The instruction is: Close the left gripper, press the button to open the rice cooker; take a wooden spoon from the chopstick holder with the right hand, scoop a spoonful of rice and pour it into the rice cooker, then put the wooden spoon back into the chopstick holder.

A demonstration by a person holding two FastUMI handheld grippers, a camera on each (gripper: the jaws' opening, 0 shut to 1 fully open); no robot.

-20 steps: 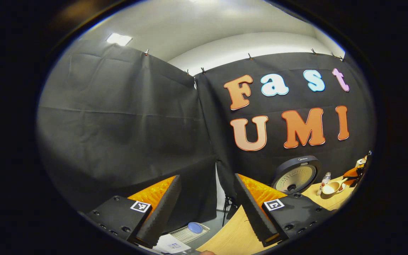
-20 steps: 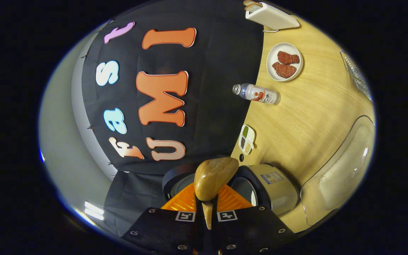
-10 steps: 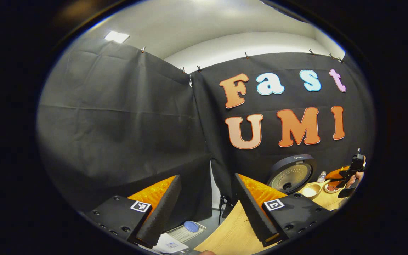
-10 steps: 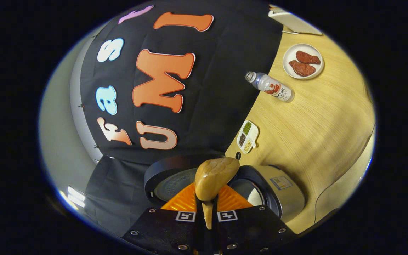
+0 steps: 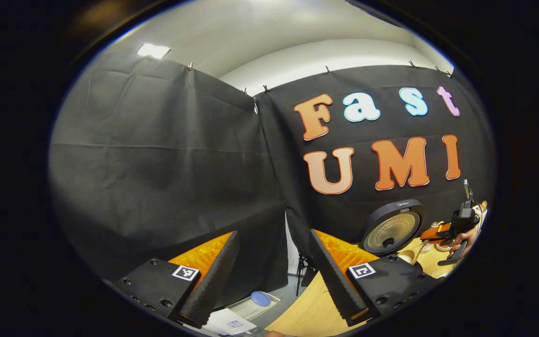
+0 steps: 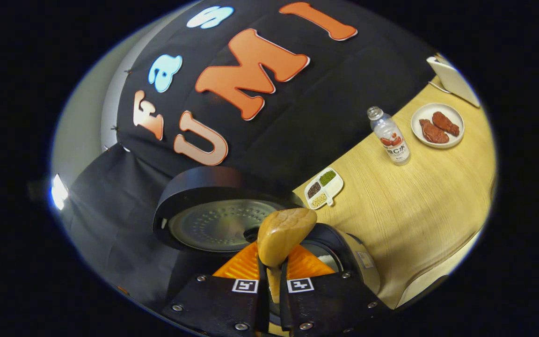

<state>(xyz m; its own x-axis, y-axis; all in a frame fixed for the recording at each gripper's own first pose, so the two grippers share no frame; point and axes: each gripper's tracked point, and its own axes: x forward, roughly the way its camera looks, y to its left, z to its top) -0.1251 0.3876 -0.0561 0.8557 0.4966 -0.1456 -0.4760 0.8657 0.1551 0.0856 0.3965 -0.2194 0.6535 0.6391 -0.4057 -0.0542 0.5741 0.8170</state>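
The light wooden spoon (image 6: 284,234) has been swinging level from its earlier sideways tilt, bowl now sitting over the open black-lidded rice cooker (image 6: 213,220). The right gripper (image 6: 273,281) is pinching its handle. The left gripper (image 5: 269,276) is hanging wide near the wooden table's (image 6: 410,215) edge.

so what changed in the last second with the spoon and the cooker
The right gripper rolled back toward level, its fingers clamped on the wooden spoon throughout, the spoon's back facing the camera over the open rice cooker. The clear tub of rice left its view. The left gripper stayed open and off to the side; the lid stayed up.
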